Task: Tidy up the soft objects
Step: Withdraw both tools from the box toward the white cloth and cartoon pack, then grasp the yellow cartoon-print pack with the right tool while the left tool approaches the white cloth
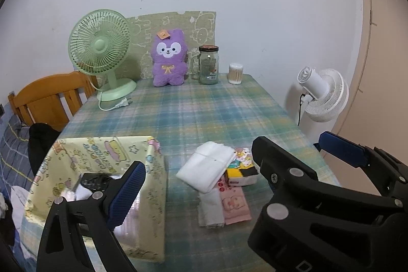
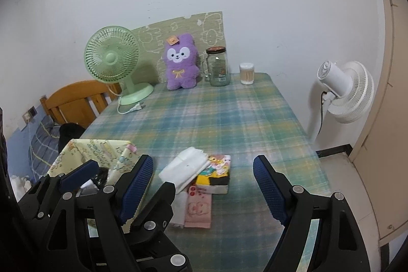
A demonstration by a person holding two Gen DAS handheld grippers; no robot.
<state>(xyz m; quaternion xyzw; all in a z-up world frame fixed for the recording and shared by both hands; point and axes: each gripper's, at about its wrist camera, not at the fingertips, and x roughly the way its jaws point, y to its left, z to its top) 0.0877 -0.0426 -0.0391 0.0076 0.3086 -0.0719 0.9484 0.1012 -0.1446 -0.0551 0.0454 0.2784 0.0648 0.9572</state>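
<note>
A pile of folded cloths lies near the table's front: a white towel (image 1: 207, 168) on top, a cartoon-print cloth (image 1: 243, 166) beside it, a pink cloth (image 1: 236, 205) and a white one (image 1: 211, 209) below. The pile also shows in the right wrist view (image 2: 188, 170). A yellow cartoon-print box (image 1: 102, 159) stands open at the front left with dark and white items inside. A purple plush toy (image 1: 168, 59) sits at the back. My left gripper (image 1: 232, 177) is open over the pile. My right gripper (image 2: 204, 193) is open, above the pile's near end.
A green desk fan (image 1: 102, 52) with its loose plug, a glass jar mug (image 1: 208, 65) and a cotton swab tub (image 1: 235, 73) stand along the back of the plaid table (image 1: 204, 114). A white floor fan (image 1: 323, 93) stands right. A wooden bed frame (image 1: 51, 98) is left.
</note>
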